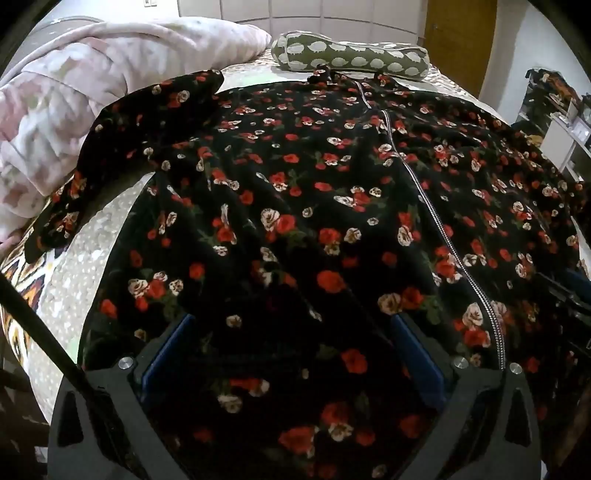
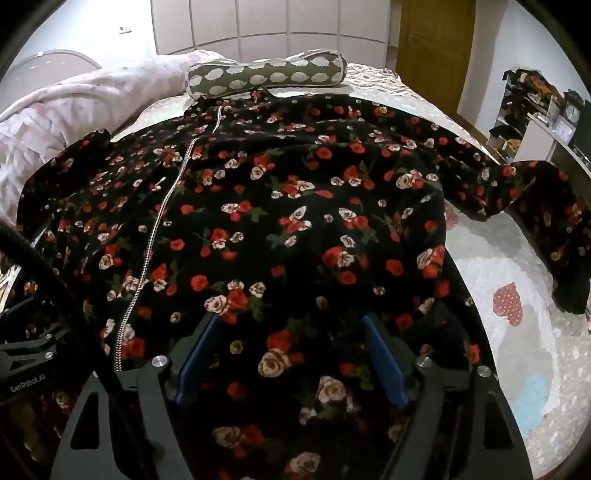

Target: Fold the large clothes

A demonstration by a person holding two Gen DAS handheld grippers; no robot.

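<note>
Here, floral garment [image 1: 295,206] spread between open fingers [image 1: 402,325]

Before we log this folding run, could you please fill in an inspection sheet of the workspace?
Surface: bed with a pale patterned cover.
Job's things: black floral garment spread flat, zipper up, both sleeves out to the sides.
Clutter: green bolster pillow at the collar end; pink blanket bunched beside one sleeve.
Grippers: left claw and right claw open over the hem, fabric between the fingers, not pinched.
Cables: black cable beside the left claw.
Surroundings: wooden door, white wardrobe, cluttered shelves.
</note>
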